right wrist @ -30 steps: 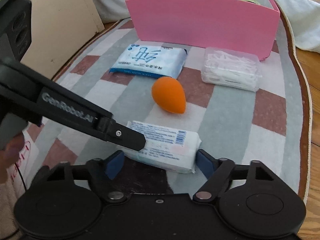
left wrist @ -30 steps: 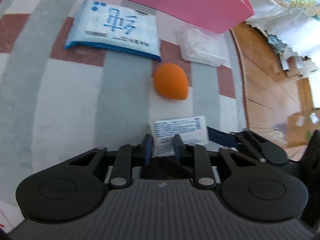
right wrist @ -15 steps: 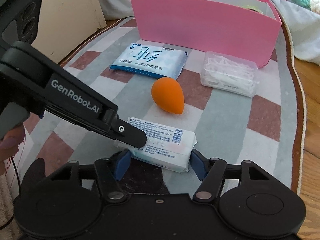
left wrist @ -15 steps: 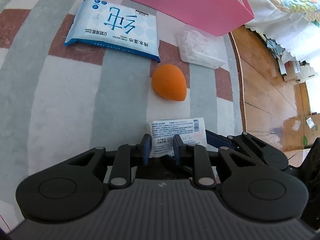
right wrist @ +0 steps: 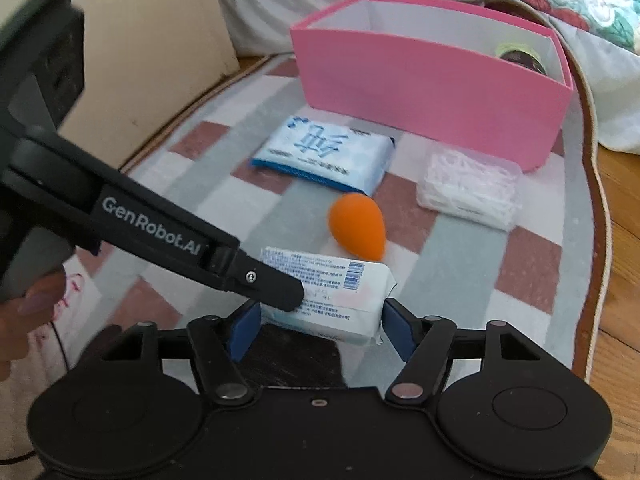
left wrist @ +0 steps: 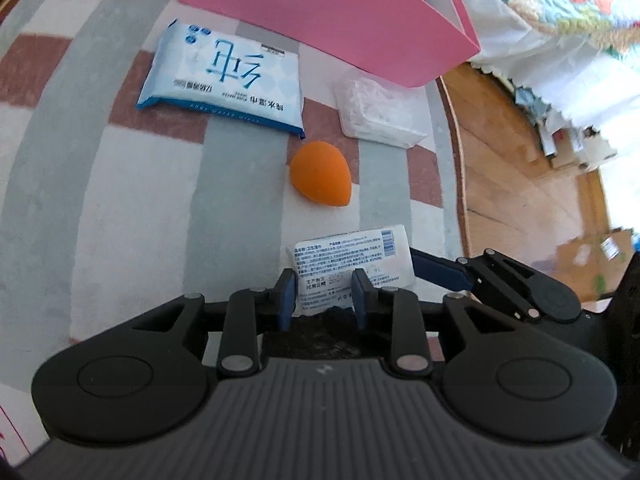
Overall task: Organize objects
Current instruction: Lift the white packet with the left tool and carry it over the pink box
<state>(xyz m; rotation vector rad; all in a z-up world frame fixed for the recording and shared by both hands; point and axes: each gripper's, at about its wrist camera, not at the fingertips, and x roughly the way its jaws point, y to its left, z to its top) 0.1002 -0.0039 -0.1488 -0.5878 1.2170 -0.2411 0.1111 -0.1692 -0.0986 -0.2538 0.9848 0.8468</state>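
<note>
A small white tissue pack (left wrist: 352, 260) (right wrist: 332, 292) with printed text and a barcode is held by both grippers above the rug. My left gripper (left wrist: 325, 292) is shut on its near end; its finger (right wrist: 276, 290) crosses the right wrist view. My right gripper (right wrist: 316, 326) is shut on the pack's two short ends; its blue finger (left wrist: 436, 270) shows in the left wrist view. An orange egg-shaped sponge (left wrist: 320, 178) (right wrist: 358, 226) lies just beyond. The pink box (left wrist: 320, 12) (right wrist: 432, 88) stands at the back.
A blue and white wet-wipe pack (left wrist: 224, 80) (right wrist: 324, 154) and a clear box of cotton swabs (left wrist: 376, 108) (right wrist: 470, 188) lie in front of the pink box on the striped rug (left wrist: 120, 200). A dark jar (right wrist: 520, 56) sits inside the box. Wooden floor (left wrist: 520, 184) lies right.
Both grippers have lifted the tissue pack off the rug and carried it a little toward the pink box; the right fingers closed in onto its ends.
</note>
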